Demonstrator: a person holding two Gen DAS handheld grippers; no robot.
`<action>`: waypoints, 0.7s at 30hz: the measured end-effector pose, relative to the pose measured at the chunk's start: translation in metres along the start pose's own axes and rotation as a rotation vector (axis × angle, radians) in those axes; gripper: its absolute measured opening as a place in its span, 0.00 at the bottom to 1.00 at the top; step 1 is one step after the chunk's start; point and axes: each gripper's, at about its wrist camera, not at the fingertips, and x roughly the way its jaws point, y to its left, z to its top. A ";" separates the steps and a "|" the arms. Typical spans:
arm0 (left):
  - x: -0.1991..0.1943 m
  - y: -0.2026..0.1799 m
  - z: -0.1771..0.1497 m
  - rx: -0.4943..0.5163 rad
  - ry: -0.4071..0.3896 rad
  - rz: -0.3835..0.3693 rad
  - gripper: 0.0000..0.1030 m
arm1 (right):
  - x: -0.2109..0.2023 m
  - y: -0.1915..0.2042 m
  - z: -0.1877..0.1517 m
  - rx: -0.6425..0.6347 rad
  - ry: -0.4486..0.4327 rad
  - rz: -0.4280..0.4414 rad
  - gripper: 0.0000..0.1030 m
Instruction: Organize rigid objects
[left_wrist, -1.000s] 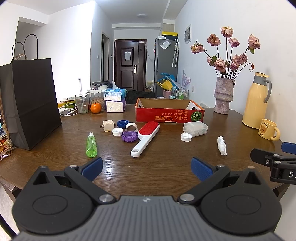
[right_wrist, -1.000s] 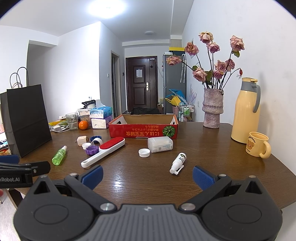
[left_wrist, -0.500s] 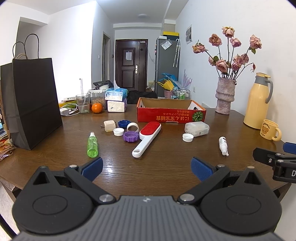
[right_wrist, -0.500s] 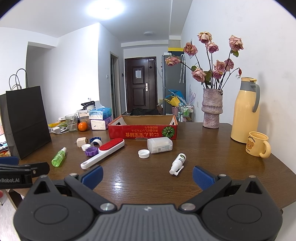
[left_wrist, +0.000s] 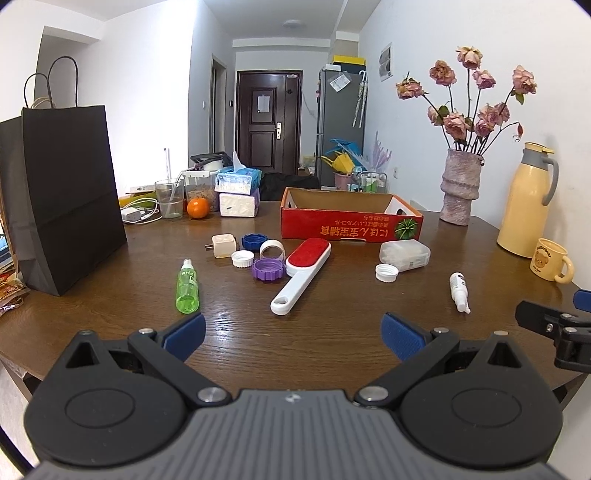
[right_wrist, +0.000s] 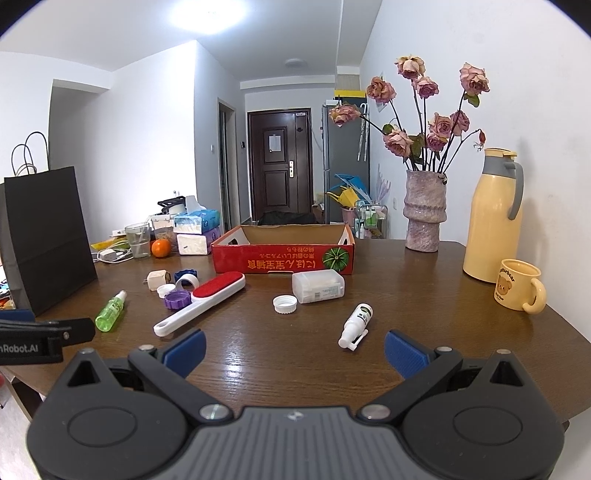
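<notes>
I have the wooden table (left_wrist: 332, 332) spread out ahead of me, and on it, towards the back, the open red cardboard box (left_wrist: 351, 225) standing empty as far as I can see into it. My left gripper (left_wrist: 291, 332) hovers above the near edge with its jaws spread wide and nothing between them; my right gripper (right_wrist: 293, 349) hangs beside it, equally wide and empty. In front of the box lies the red-and-white lint brush (left_wrist: 301, 273), handle pointing towards me, with the clear plastic case (left_wrist: 404, 254) off to its right, near the box's front wall. The green spray bottle (left_wrist: 187, 286) lies on its side left of the brush, the small white spray bottle (right_wrist: 356, 325) on its side further right. Just beside the brush head sits the purple cap (left_wrist: 267, 269), then smaller white caps and a blue one clustered behind it
</notes>
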 end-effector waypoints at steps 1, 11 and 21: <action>0.001 0.001 0.000 -0.001 0.002 0.001 1.00 | 0.002 0.000 0.001 0.000 0.001 0.000 1.00; 0.023 0.008 0.006 -0.014 0.025 0.018 1.00 | 0.022 -0.001 0.003 -0.004 0.024 -0.009 1.00; 0.049 0.011 0.014 -0.017 0.049 0.026 1.00 | 0.049 -0.005 0.006 0.005 0.053 -0.013 1.00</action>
